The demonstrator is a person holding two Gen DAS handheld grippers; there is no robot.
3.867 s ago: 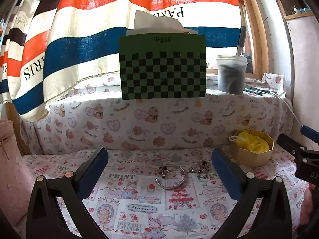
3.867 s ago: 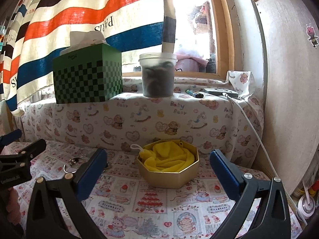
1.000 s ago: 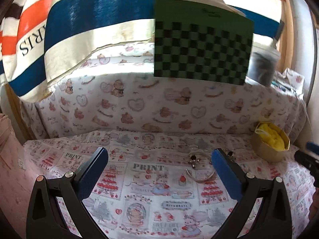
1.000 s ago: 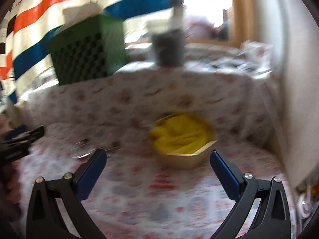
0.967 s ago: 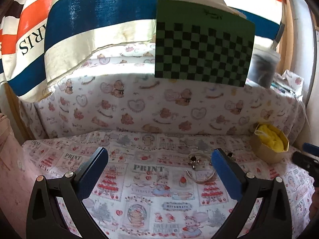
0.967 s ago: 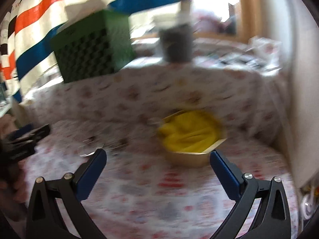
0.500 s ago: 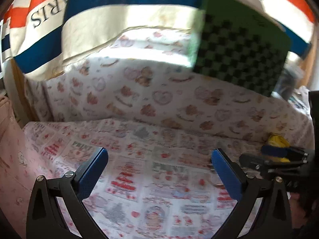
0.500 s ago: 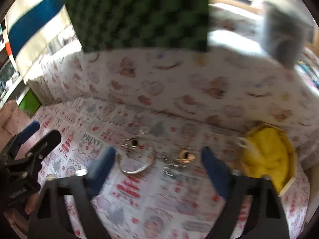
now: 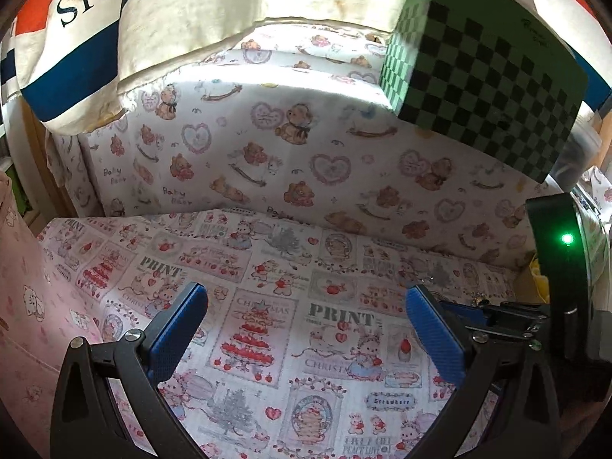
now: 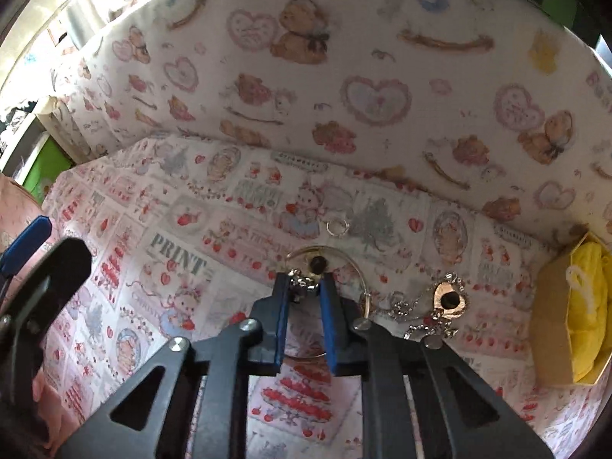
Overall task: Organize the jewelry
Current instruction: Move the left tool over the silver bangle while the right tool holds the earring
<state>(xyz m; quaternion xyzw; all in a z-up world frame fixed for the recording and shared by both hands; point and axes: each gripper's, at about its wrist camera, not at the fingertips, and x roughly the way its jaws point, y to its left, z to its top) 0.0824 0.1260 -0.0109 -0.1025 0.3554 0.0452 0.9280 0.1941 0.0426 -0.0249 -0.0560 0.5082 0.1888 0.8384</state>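
My left gripper (image 9: 304,329) jaws wide apart, nothing between, over printed cloth (image 9: 267,344); jewelry hidden in this view. Right wrist view alone shows my right gripper (image 10: 305,287) closing, pads pinching charm of silver bangle (image 10: 346,258) on cloth; small ring (image 10: 337,226) behind, heart pendant necklace (image 10: 445,298) right, gold box (image 10: 550,329) far right.

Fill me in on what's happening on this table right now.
A person is sorting jewelry with a pair of hand-held tongs in each hand. The right tongs are closing on the charm of a silver bangle lying on the printed cloth. A heart pendant on a chain and a small ring lie nearby. The gold box with yellow lining waits at right. The left tongs are open and empty.
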